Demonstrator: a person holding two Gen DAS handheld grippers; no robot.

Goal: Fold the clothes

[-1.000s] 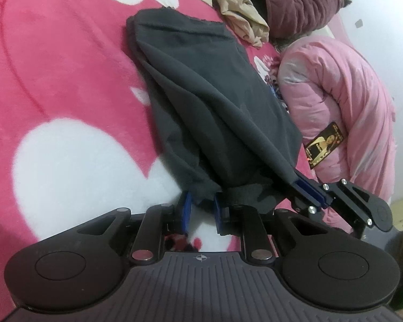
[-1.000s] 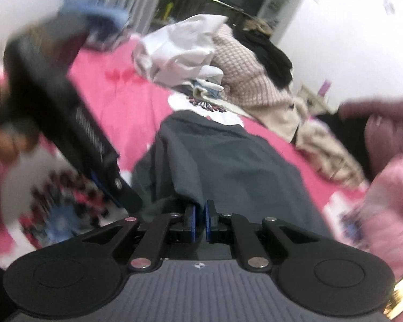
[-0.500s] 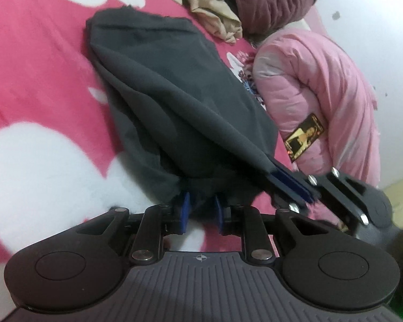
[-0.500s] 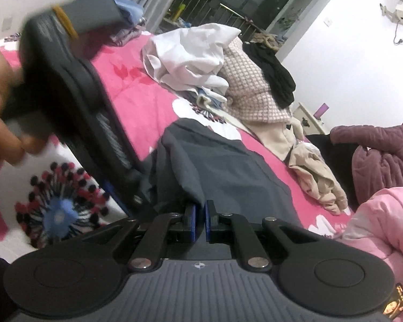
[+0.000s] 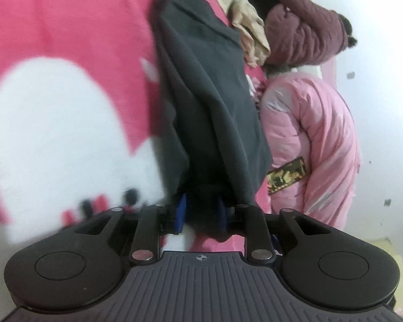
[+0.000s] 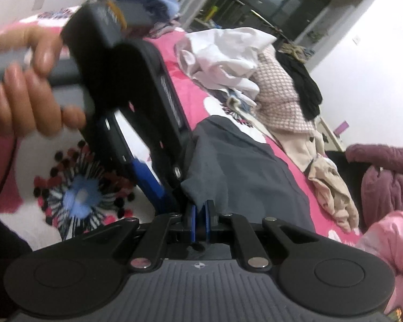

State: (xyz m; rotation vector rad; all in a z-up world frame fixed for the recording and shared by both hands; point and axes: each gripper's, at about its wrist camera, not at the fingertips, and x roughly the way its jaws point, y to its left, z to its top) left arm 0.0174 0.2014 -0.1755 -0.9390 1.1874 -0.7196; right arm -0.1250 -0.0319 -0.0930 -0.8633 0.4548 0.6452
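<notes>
The left gripper (image 5: 200, 213) is opening its jaws, a bunched corner of the dark grey garment (image 5: 209, 94) still between the blue pads; a second ago they stood narrower. The right gripper (image 6: 200, 216) stays pressed together, pinching the neighbouring corner. The garment lies doubled along the pink flowered bedspread (image 5: 67, 26), its far end toward the pile of clothes (image 6: 228, 53) and its near edge now lower. This fold looks laid, so smoothing or another fold likely comes next.
</notes>
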